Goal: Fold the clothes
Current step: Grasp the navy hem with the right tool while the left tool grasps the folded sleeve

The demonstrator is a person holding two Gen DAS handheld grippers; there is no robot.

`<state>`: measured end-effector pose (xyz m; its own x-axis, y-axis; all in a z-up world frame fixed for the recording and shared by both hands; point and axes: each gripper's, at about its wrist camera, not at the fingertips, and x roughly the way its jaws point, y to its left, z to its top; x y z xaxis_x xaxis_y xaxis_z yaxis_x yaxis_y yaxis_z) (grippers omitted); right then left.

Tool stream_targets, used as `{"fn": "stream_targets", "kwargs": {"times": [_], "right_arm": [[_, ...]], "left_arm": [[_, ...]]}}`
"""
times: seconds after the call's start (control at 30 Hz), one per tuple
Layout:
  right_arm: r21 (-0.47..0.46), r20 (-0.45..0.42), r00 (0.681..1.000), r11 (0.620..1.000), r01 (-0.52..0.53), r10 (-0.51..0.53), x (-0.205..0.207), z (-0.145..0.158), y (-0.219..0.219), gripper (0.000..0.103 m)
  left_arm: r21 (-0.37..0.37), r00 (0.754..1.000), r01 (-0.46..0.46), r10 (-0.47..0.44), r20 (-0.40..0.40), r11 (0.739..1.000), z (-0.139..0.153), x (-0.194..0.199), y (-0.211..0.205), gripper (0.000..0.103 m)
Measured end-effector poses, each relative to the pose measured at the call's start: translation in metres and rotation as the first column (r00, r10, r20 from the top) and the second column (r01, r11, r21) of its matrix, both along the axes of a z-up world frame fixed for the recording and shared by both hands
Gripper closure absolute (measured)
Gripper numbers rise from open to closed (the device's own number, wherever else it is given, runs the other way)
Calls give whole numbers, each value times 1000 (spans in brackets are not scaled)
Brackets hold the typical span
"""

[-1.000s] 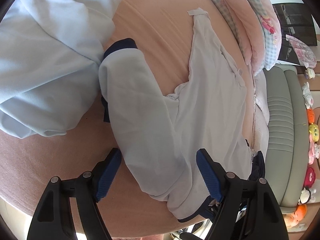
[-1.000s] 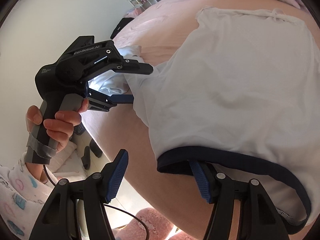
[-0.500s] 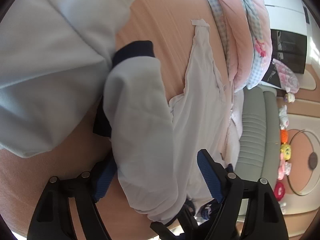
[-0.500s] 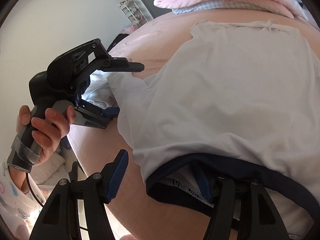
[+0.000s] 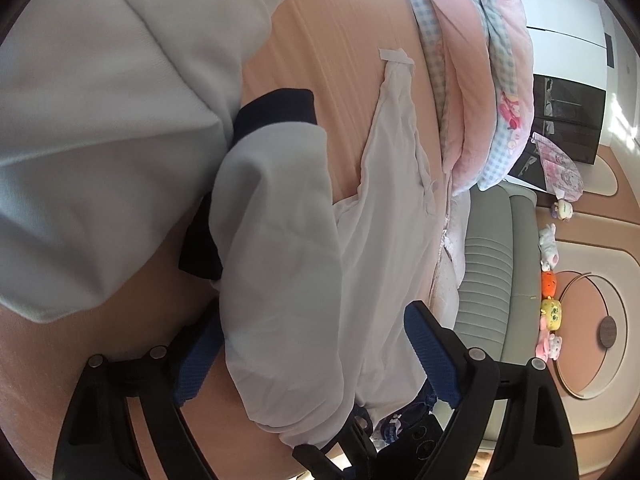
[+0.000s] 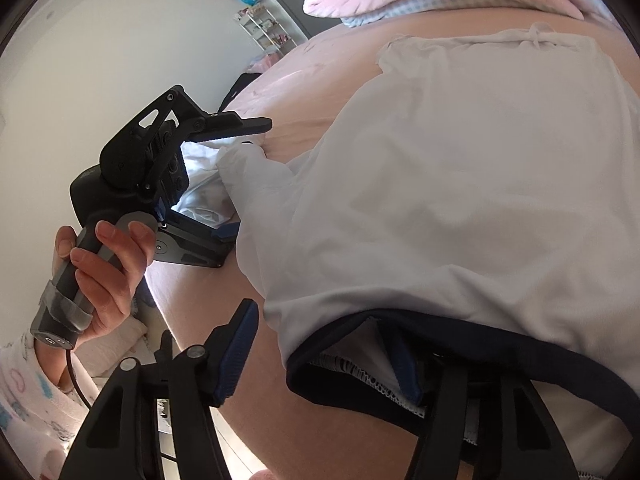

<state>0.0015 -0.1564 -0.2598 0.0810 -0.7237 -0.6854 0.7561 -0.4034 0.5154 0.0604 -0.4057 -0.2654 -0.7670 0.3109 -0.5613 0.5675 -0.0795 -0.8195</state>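
- Left wrist view: the left gripper (image 5: 312, 356) is pointing down at the bed, which has a peach-pink sheet (image 5: 344, 40).
- Its two blue ribbed pads (image 5: 430, 356) stand wide apart and the jaws are opening. The sleeve of the white shirt with dark navy trim (image 5: 280, 248) lies between them, and neither pad presses on the cloth, so it is let go.
- The navy cuff (image 5: 276, 110) of this sleeve points away from the camera. The body of the shirt lies flat on the sheet to the right of the sleeve.
- A pale blue garment (image 5: 100, 120) lies in a heap on the upper left, touching the sleeve.
- A folded pink and blue checked quilt (image 5: 472, 80) lies along the far side of the bed. A grey-green padded headboard (image 5: 488, 264) is at the right, with small plush toys (image 5: 550, 276) beside it.
- Right wrist view: the right gripper (image 6: 324, 354) is at the navy hem (image 6: 460, 328) of the same shirt. Its jaws are closing. The right pad is under the hem, inside the shirt, and the left pad (image 6: 236, 354) is in free air beside the cloth, so nothing is pinched.
- The person's hand (image 6: 102, 276) holds the handle of the left gripper, with the sleeve end between its open fingers.
- A patterned sleeve of the person (image 6: 24, 396) shows at the lower left, before a white wall (image 6: 100, 60).
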Motion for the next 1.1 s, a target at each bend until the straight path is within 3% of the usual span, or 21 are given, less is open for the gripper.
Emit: {"fn": "stream_targets", "kwargs": {"times": [0.07,0.1,0.13,0.17,0.2,0.23,0.27,0.47,0.7,0.87,0.93,1.1], "right_arm": [[5,43,999,999,33,-33,-8,-2,6,67],[-2,93,994,999,54,-54,-13,-4,6,73],[-11,151,986,997,77,-74,-19,-8,6,75],[-15,199,976,995,95,-90,-23,-11,7,80],[-18,243,965,994,111,-103,-28,-14,8,85],[-18,270,957,993,118,-109,-30,-16,8,89],[-14,274,956,994,112,-104,-30,-15,6,93],[-34,265,964,998,43,-32,-21,-2,-7,97],[-130,309,948,991,-35,74,-10,14,-12,97],[-135,369,927,991,-12,62,-17,7,-9,97],[-118,371,927,993,-8,52,-17,4,-7,97],[22,302,953,1000,-17,10,-18,-4,-8,97]], "left_arm": [[7,1000,-22,22,19,1000,-2,3,0,20],[10,999,-33,33,29,999,-2,5,0,31],[10,998,-41,41,56,999,-3,9,0,47],[4,995,-42,41,94,999,-5,12,0,58],[-5,992,-34,34,118,999,-6,14,0,79],[-15,990,-24,26,139,1000,-7,15,-1,91],[-24,987,-14,18,160,1000,-8,16,-1,93],[-93,985,-1,17,172,996,3,12,-1,97],[-314,986,52,2,168,948,50,9,-6,99],[-286,990,19,22,139,958,52,25,-23,99],[-287,986,25,24,165,958,48,28,-23,99],[-321,976,55,17,219,946,49,25,-19,99]]}}
